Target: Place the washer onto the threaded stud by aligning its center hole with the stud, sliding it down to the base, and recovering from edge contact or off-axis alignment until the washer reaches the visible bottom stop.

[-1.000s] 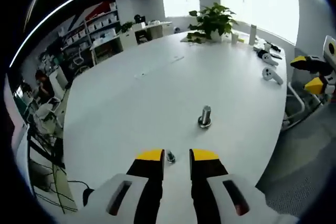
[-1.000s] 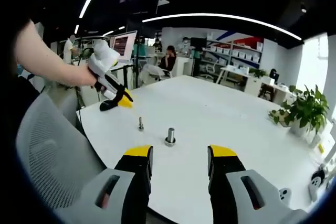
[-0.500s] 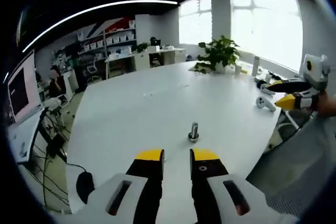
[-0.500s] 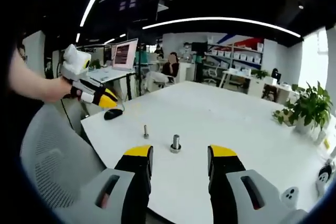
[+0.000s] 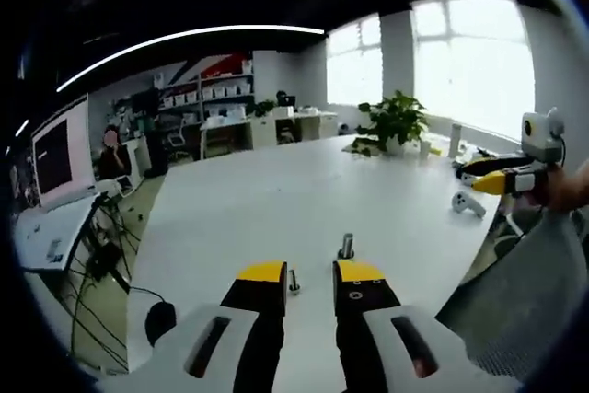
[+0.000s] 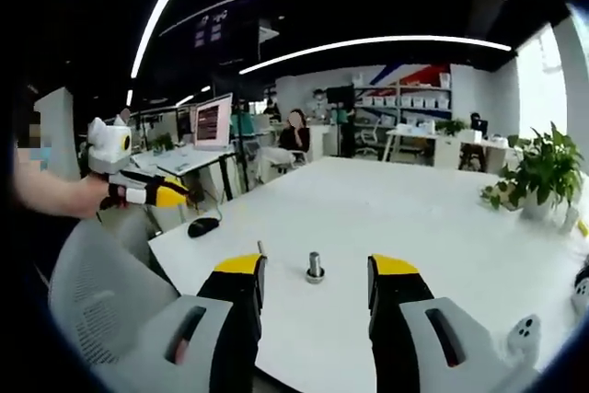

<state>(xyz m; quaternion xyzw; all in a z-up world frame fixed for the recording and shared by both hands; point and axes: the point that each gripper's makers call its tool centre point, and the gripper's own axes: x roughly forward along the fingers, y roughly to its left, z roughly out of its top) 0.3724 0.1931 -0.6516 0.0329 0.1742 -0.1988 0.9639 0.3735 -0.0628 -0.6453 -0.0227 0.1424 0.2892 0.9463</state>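
Note:
A short metal stud (image 5: 346,247) stands upright on a wider round base on the white table (image 5: 276,190), just beyond my left gripper's right jaw. A thinner small bolt (image 5: 294,281) stands close in, between the left gripper's jaw tips. My left gripper (image 5: 310,273) is open by a narrow gap with nothing visible in it. In the right gripper view the stud (image 6: 315,267) stands between the jaws of my right gripper (image 6: 317,266), which is wide open and empty. The small bolt (image 6: 260,248) peeks out beside its left jaw. No separate washer can be made out.
The right gripper (image 5: 504,179) is held in a hand past the table's right edge. The left gripper (image 6: 138,192) hovers off the table corner above a grey mesh chair (image 6: 101,292). A black mouse (image 6: 202,225) lies near that corner. White controllers (image 5: 467,203) and a potted plant (image 5: 396,121) stand farther off.
Both hands have drawn back and levelled out, so the stud and bolt look smaller and farther. The left gripper has moved off the table toward the chair. Jaw gaps are unchanged.

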